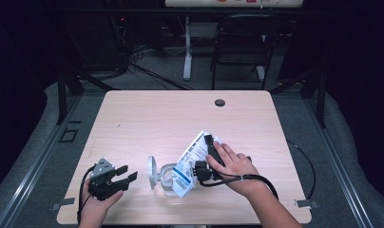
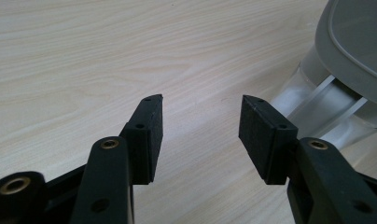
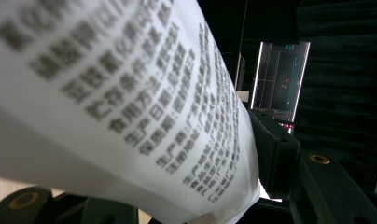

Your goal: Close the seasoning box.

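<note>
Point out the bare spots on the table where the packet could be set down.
Free: the far half up to the hole, and the left edge. Crowded: the near middle, where the jar, packet and right gripper bunch.

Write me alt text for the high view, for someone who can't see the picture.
A person's right hand holds a right gripper shut on a white printed packet, tilted over a clear container with its grey lid open, on a light wooden table. The left gripper rests open to the container's left, holding nothing.
</note>
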Motion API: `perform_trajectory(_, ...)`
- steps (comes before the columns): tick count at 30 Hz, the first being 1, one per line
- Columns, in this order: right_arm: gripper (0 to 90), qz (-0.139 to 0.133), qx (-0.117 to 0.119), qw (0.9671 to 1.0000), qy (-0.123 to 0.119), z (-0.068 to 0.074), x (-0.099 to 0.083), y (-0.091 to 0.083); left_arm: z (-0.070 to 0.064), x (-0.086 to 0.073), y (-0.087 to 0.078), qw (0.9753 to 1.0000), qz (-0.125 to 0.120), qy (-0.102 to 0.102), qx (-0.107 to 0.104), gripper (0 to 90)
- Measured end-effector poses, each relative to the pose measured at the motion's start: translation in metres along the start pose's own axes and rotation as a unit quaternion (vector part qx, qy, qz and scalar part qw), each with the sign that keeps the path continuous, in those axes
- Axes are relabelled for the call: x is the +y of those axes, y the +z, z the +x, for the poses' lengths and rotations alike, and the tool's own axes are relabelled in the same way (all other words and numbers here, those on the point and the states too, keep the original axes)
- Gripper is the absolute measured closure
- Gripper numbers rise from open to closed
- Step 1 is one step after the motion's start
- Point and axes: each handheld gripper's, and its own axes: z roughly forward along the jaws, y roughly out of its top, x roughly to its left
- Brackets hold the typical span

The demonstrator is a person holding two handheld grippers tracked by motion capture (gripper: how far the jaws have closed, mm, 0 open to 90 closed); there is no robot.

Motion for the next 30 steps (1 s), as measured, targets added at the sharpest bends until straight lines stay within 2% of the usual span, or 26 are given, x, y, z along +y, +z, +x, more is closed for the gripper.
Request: perform_trajectory(30, 50.6, 0.004, -0.002, 1.0000, -0.006, -0.0010, 0.0006, -0.0014, -0.0005, 0.0002, -0.0001, 1.0000, 0.000, -0.002, 0.001, 50.2)
